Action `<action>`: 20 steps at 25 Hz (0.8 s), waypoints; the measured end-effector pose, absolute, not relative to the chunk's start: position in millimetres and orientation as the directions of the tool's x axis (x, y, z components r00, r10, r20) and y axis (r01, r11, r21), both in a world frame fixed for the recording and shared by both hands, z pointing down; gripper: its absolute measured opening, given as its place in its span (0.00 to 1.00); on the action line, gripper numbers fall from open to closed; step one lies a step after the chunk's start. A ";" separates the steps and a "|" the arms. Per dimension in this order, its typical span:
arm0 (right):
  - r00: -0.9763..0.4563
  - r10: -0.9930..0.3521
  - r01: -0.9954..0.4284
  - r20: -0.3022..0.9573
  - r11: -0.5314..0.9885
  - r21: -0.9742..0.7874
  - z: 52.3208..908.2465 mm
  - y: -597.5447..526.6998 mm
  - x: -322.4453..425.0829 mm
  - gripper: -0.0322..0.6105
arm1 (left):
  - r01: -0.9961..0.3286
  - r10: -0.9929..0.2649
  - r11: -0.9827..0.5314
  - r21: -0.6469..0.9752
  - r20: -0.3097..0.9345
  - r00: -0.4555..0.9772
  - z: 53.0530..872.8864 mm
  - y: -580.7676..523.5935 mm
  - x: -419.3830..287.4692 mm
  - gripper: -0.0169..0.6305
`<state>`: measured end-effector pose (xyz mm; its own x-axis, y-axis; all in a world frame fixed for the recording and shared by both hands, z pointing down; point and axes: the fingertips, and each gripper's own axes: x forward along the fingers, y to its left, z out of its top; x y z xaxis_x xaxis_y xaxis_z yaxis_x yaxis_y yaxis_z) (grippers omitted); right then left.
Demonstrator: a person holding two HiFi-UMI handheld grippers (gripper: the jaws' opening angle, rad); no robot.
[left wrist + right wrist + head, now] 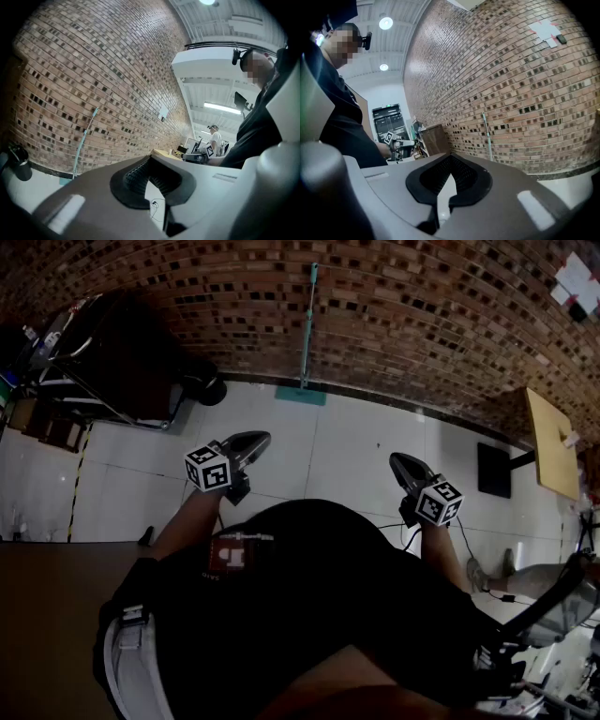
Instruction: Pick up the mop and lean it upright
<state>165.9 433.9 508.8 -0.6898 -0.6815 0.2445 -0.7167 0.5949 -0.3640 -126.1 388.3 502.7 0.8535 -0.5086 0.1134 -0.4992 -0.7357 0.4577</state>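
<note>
Upright at twelve o'clock, the slim teal mop point(307, 334) leans on the rough brick wall point(422, 315); my left gripper point(262, 437) and right gripper point(396, 458) press ribbed fingers point(464, 173) together, empty.

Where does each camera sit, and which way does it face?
Head view: on the person's head, looking steeply down at the tiled floor and brick wall, where the mop leans; torso, forearms, left gripper and right gripper show.
Left gripper view: on the left gripper, along its shut jaws to the wall and mop; torso and right gripper show at right.
Right gripper view: on the right gripper, along its shut jaws to the wall and mop; torso and left gripper at left.
Shared: all three show the mop.
</note>
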 end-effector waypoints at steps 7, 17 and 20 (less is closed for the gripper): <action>-0.723 -0.644 -0.688 0.251 0.634 -0.353 514.7 420.9 172.7 0.07 | -0.510 -0.523 -0.726 0.461 0.112 0.845 507.0 394.9 -106.9 0.03; -0.736 -0.625 -0.676 0.259 0.655 -0.338 507.7 356.0 95.1 0.07 | -0.492 -0.531 -0.722 0.486 0.065 0.845 516.9 343.2 -174.1 0.03; -0.718 -0.649 -0.694 0.251 0.642 -0.326 495.7 325.9 61.9 0.07 | -0.473 -0.511 -0.734 0.488 0.063 0.857 522.0 319.4 -210.1 0.03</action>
